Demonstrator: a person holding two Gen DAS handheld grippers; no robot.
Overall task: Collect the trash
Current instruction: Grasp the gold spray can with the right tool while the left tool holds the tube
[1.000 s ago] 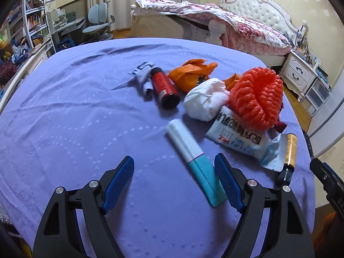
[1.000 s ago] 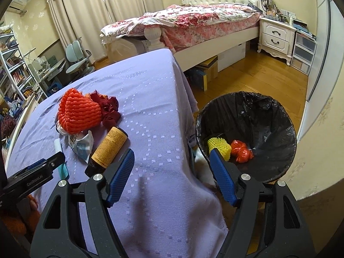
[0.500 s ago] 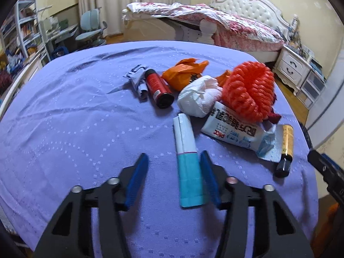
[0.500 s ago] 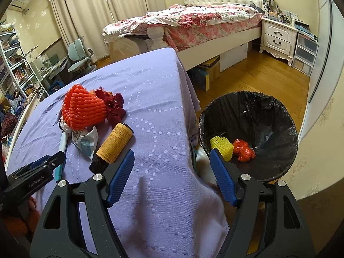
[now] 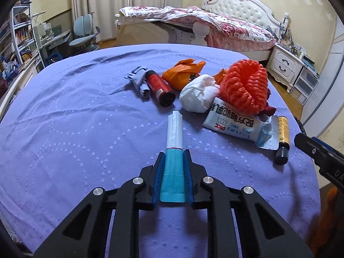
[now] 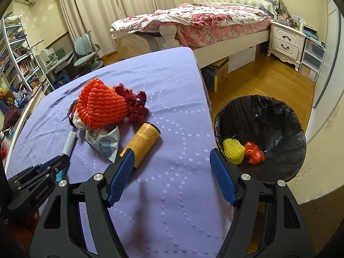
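My left gripper (image 5: 173,161) is shut on the teal end of a white and teal tube (image 5: 174,133) that lies on the purple tablecloth (image 5: 64,129). Beyond it lie a red can (image 5: 159,87), a white tissue wad (image 5: 198,93), an orange foam net (image 5: 247,86), a printed wrapper (image 5: 234,124) and a small brown bottle (image 5: 282,136). My right gripper (image 6: 172,161) is open and empty above the table's right edge. The brown bottle (image 6: 143,143) lies just beyond its left finger. A black-lined trash bin (image 6: 268,116) stands on the floor to the right.
The bin holds a yellow foam net (image 6: 233,150) and a red wad (image 6: 254,153). Orange plastic (image 5: 182,73) and a grey crumpled piece (image 5: 137,79) lie at the back of the pile. A bed (image 6: 204,19) and a nightstand (image 6: 286,40) stand behind.
My left gripper has moved forward and closed on the tube's teal end. My right gripper has stayed open and drifted slightly left toward the table.
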